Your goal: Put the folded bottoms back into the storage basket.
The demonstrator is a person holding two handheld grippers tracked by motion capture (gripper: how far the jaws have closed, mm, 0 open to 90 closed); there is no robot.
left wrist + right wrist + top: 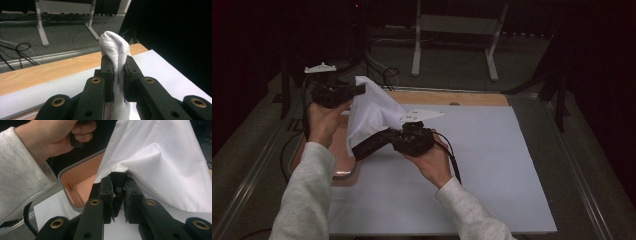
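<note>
Above the bench (492, 165) in the high view, a white cloth (372, 112) hangs between the left gripper (358, 91) at eleven o'clock and the right gripper (364, 149) at seven, over a pink tray (343, 172). Along the left gripper view, the jaws pinch a bunched fold of cloth (115, 50). Along the right gripper view, the jaws clamp the cloth's lower edge (160, 162), the tray (75, 185) at ten o'clock.

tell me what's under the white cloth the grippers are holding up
A pink tray sits beneath the white cloth; its near corner looks bare, the rest is covered by the cloth.
</note>
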